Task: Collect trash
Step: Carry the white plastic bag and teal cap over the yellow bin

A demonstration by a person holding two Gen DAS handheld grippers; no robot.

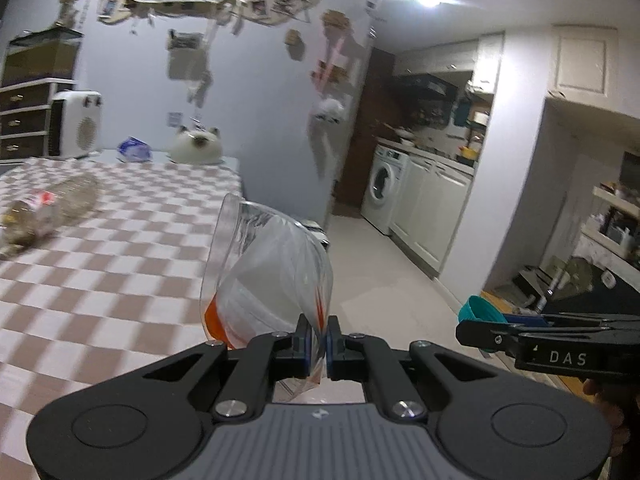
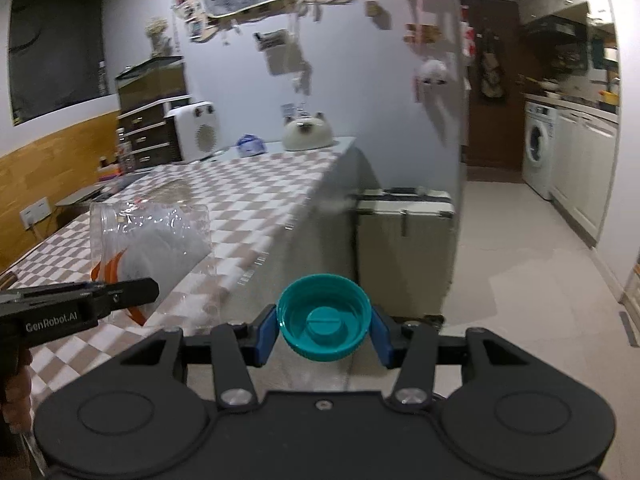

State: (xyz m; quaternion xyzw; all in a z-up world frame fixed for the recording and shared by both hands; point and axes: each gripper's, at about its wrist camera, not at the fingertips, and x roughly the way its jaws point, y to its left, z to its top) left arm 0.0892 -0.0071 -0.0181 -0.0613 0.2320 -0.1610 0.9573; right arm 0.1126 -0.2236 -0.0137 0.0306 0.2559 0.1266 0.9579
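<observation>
1. Firstly, the left gripper point(image 1: 318, 344): its blue pads are pressed together on the lower edge of a clear plastic bag point(image 1: 268, 272) with orange markings. The bag stands up from the jaws, above the near edge of the table point(image 1: 100, 280).
2. From the right wrist view the same bag point(image 2: 152, 240) hangs in front of the checked tablecloth point(image 2: 248, 200), with the left gripper point(image 2: 132, 290) coming in from the left and pinching it near its orange corner.
3. Right gripper point(image 2: 324, 328): jaws partly spread, blue pads point(image 2: 266, 334) bearing on both sides of a teal bottle cap point(image 2: 323, 316). The cap's hollow side faces the camera. It is held beyond the table's edge, over the floor.
4. In the left wrist view the right gripper point(image 1: 480, 320) enters from the right with the cap point(image 1: 478, 312) at its tip, near the bag but apart from it.
5. An empty plastic bottle point(image 1: 48, 208) lies on its side on the table, well to the left; blurred.
6. At the far end of the table: a cat-shaped white object point(image 2: 307, 132), a small blue and white packet point(image 2: 250, 145), a white heater point(image 2: 198, 130).
7. Beside the table stands a pale suitcase point(image 2: 404, 236). A washing machine point(image 2: 538, 148) sits in the kitchen beyond.
</observation>
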